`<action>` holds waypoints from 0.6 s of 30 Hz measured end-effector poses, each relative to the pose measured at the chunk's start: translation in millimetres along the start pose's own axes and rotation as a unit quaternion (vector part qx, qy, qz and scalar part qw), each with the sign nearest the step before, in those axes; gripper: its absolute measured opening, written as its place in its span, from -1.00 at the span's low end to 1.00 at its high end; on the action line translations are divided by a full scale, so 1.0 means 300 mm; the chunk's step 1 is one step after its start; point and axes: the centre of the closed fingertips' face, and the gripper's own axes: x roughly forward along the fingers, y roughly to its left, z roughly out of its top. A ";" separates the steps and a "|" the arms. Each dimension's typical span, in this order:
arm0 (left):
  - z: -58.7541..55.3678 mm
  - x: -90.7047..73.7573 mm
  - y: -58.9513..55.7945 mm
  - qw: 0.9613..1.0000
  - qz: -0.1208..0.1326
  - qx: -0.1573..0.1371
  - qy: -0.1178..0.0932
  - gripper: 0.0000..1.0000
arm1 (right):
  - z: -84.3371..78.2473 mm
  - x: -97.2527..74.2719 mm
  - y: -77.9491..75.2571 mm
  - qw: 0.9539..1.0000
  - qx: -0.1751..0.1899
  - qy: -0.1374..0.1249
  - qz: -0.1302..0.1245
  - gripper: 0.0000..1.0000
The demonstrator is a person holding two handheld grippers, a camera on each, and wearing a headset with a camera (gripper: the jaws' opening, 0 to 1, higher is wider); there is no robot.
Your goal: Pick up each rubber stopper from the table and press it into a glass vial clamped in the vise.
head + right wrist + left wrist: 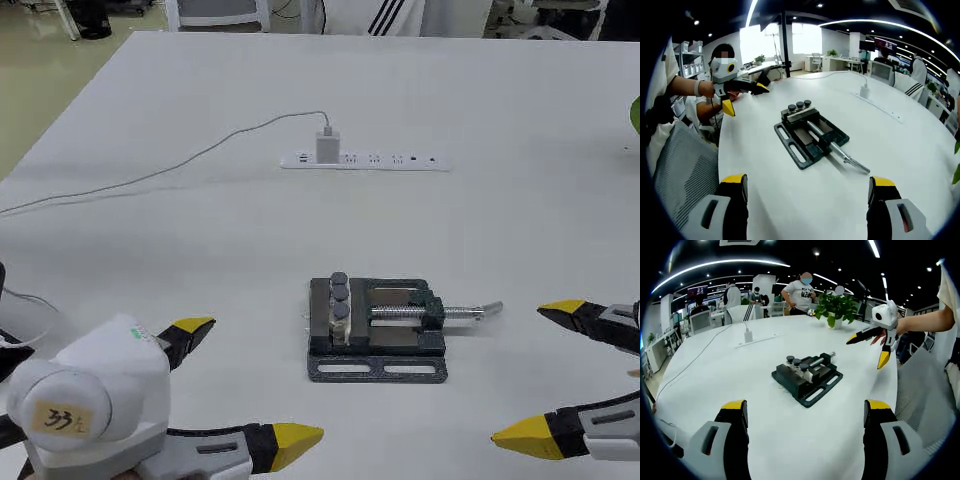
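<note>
— What's at the far left?

— The left gripper [245,385], low at the near edge of the white table [480,100]. Its yellow-tipped jaws are spread wide, with bare tabletop between them. Its own view shows the same: the two tips stand far apart at the bottom.

— And moving right from there?

— Farther back, a white cable [150,176] runs in from the left to a charger [328,146] plugged into a power strip [365,160]. Nearer, about mid-table, sits the dark vise [378,345], well apart from both grippers.

— Where are the stoppers?

— Three dark stoppers [340,293] stand in a row at the left end of the vise, each on top of one of the glass vials [340,330] clamped between its jaws. How deep they sit I cannot tell.

— What lies to the right of that?

— The vise's screw [455,312] sticks out to the right, toward the right gripper [540,370]. That gripper comes in from the near right edge, and its jaws are also wide apart over bare table.
</note>
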 end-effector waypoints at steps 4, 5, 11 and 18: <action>0.002 0.000 -0.002 1.000 0.000 0.001 -0.001 0.91 | 0.008 0.003 0.003 1.000 0.004 -0.007 -0.003 0.99; 0.001 0.000 -0.002 1.000 0.000 0.001 -0.001 0.91 | 0.008 0.004 0.007 1.000 0.006 -0.008 -0.001 0.99; -0.003 -0.004 -0.004 1.000 0.001 0.000 -0.001 0.92 | -0.002 0.007 0.015 1.000 0.009 -0.006 -0.001 0.99; -0.006 -0.011 -0.002 1.000 0.004 -0.003 -0.001 0.92 | -0.003 0.009 0.021 1.000 0.013 -0.007 0.000 0.99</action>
